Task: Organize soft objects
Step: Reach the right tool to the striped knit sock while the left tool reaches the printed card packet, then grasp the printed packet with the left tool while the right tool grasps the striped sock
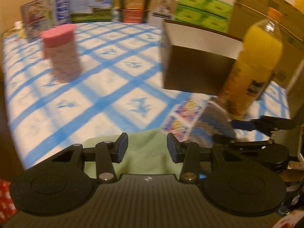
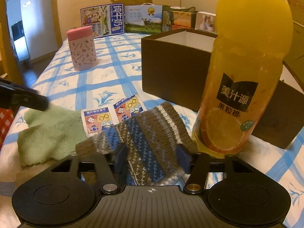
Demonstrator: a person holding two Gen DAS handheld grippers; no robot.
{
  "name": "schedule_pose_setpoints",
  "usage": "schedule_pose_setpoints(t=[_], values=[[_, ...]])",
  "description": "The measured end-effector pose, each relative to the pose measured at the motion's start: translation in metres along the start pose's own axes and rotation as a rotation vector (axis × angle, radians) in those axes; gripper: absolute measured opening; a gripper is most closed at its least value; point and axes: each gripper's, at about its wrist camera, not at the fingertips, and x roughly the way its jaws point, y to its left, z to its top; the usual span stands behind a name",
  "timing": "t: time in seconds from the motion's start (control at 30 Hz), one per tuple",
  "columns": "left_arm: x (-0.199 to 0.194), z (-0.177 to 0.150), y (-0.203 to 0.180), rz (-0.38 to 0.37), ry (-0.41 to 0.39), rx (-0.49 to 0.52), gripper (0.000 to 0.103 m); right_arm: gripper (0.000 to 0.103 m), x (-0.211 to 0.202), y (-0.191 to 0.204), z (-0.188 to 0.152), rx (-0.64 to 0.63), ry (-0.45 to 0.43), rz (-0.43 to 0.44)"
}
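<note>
A striped brown, blue and white knitted sock [image 2: 150, 138] lies on the bed. My right gripper [image 2: 152, 159] has its jaws around the sock's near end, still apart. The sock also shows in the left wrist view [image 1: 214, 125]. A green fleece cloth [image 2: 49, 133] lies left of the sock; in the left wrist view it [image 1: 146, 152] sits right under my open, empty left gripper [image 1: 147, 149]. An open dark box [image 2: 171, 70] with a white inside stands behind the sock, also seen from the left wrist [image 1: 197, 72].
An orange juice bottle [image 2: 245, 76] stands just right of the sock, against the box. A pink-lidded canister [image 2: 81, 49] stands at the left. Two wipe packets [image 2: 112, 115] lie between cloth and sock. Cartons [image 2: 121, 20] line the headboard. The bedspread [image 2: 106, 83] is blue-checked.
</note>
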Motion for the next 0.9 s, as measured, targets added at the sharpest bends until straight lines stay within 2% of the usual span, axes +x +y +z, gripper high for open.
schedule_pose_setpoints(t=[0.07,0.17,0.47,0.67,0.8,0.9], values=[[0.012,0.002,-0.007,-0.032,0.008,0.017,0.04,0.041,0.0,-0.001,-0.001,0.002,-0.004,0.019],[0.033,0.007,-0.012,-0.052,0.027,0.029,0.04,0.033,0.0,-0.002,-0.001,-0.001,-0.01,0.034],[0.074,0.018,-0.013,-0.089,0.075,0.045,0.037,0.031,-0.001,-0.008,-0.003,0.023,-0.026,0.065],[0.068,0.016,-0.021,-0.102,0.052,0.068,0.012,0.031,-0.002,-0.013,-0.004,0.05,-0.036,0.079],[0.057,0.012,-0.028,-0.125,0.023,0.08,0.011,0.031,-0.003,-0.013,-0.005,0.062,-0.04,0.084],[0.055,0.009,-0.028,-0.199,0.04,0.02,0.009,0.031,-0.004,-0.015,-0.006,0.072,-0.043,0.089]])
